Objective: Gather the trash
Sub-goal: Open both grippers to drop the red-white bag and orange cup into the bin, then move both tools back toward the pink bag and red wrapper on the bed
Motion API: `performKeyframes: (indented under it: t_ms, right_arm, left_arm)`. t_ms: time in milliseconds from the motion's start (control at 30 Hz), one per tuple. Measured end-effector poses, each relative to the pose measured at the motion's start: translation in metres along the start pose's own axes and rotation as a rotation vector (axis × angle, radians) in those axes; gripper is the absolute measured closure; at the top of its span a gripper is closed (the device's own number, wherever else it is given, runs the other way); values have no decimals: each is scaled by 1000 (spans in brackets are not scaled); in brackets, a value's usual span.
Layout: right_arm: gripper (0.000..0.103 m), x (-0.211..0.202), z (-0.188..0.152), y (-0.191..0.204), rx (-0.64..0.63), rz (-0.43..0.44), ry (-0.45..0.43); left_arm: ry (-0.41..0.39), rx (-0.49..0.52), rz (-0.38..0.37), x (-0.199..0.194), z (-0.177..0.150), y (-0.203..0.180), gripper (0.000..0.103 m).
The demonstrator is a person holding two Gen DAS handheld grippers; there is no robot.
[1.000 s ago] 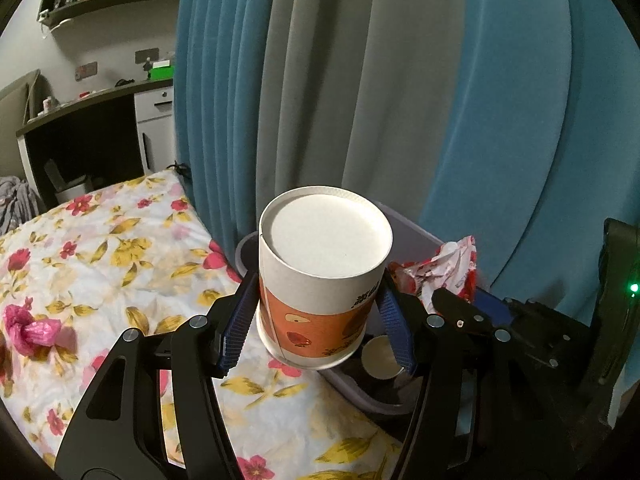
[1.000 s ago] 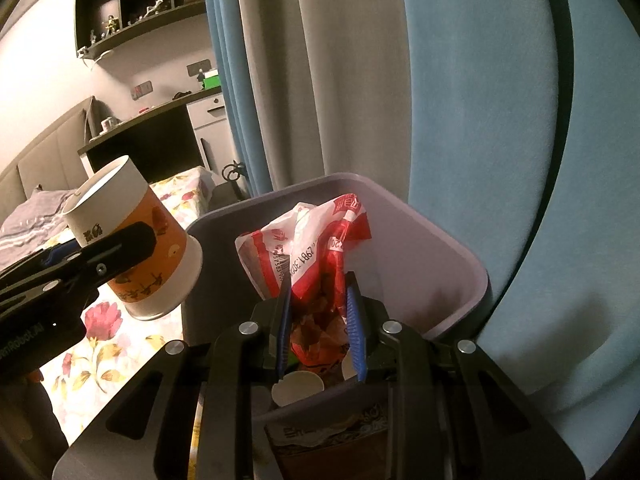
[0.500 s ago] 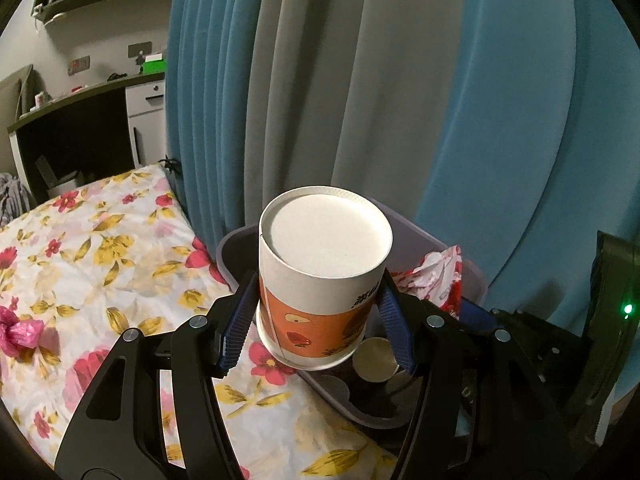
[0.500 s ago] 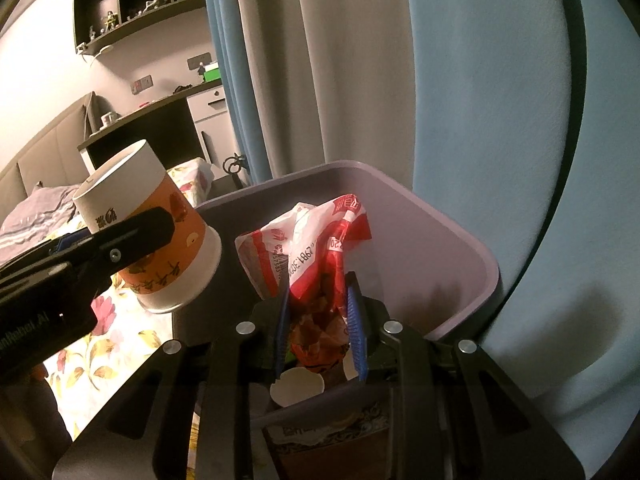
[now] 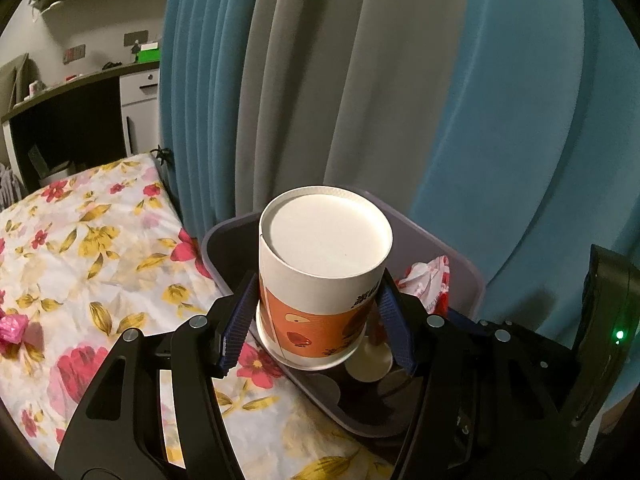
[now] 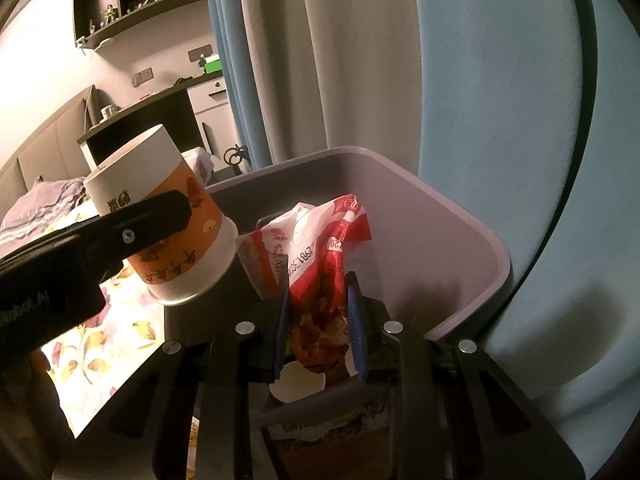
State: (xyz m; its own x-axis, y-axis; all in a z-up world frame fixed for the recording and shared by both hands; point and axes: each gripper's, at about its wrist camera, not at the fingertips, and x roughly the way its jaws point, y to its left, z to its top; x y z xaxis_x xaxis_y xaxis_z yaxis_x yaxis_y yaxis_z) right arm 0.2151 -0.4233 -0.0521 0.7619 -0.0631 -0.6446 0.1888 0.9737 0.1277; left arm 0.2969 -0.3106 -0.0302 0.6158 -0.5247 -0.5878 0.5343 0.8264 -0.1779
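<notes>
- Paper cup (image 5: 324,276): matt white card with an orange printed band.
- Bin (image 6: 440,248): smooth, dull purple plastic.
- Wrapper (image 6: 320,240): crinkled, glossy red-and-white film.
- Curtain (image 5: 400,80): soft matt cloth.
- Bedsheet (image 5: 100,248): floral cloth.

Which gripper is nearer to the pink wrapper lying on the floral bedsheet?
Left. The left gripper, holding the paper cup, is beside the bedsheet's pink wrapper; the right gripper is over the bin, farther away.

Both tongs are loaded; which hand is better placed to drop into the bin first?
Right, probably. The right tongs hold the red-and-white wrapper inside the bin's rim, while the left tongs hold the paper cup at its near edge.
</notes>
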Motion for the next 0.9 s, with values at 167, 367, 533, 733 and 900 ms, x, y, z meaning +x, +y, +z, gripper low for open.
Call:
performKeyframes:
  t_ms: [167,367,533,733,900]
  right_arm:
    - [61,0,0,-1,-3,6,0]
    - [38,-11,-6,-4,-16,-56,-44]
    - [34,-31,-13,-17,3,-141,-110]
    - [34,-48,-20,-28,1,-182,-140]
    - [30,-69,-24,-27,10,-181,-181]
  left_arm:
    - [14,-19,-18,6,-1,2,44]
    - [31,-19,-40,13,-5,-2,43]
    - [42,-17,-68,19,-5,-10,42]
    - [14,-57,-60,11,-7,-3,12]
    - [-15,-55,23,-22,-14,16,9]
